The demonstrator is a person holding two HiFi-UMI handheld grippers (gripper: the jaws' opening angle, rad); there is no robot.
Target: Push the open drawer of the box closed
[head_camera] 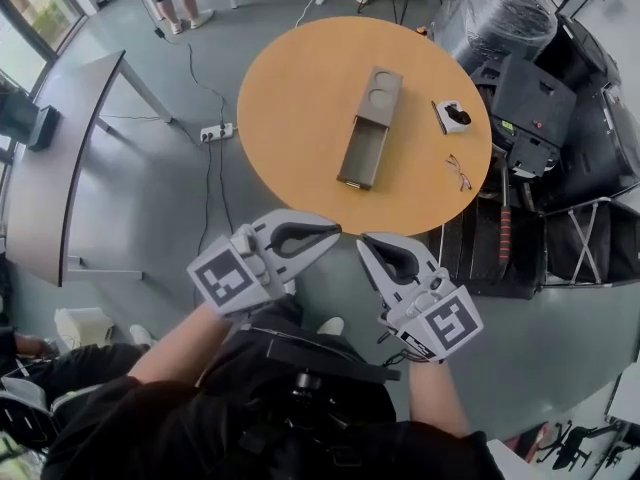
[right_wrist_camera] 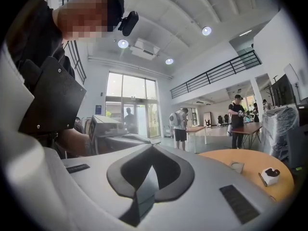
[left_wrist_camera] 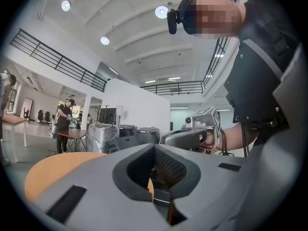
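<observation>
pushing the drawer [head_camera: 362, 154] squarely toward the box [head_camera: 382, 92] should close it; left hand-held gripper [head_camera: 333, 231] and right hand-held gripper [head_camera: 364, 244] are pressed together, empty.

We see the grey box [head_camera: 383, 94] lying flat on the table [head_camera: 290, 108], well ahead of the fingers [head_camera: 300, 236] of the left gripper [head_camera: 335, 231] and the right gripper [head_camera: 362, 242], touching neither. Its top has two round recesses. The drawer [head_camera: 364, 152] stands pulled far out of the box's near end, open side up. Its front panel is the part nearest our fingers, roughly in line with the gap between the two grippers.
</observation>
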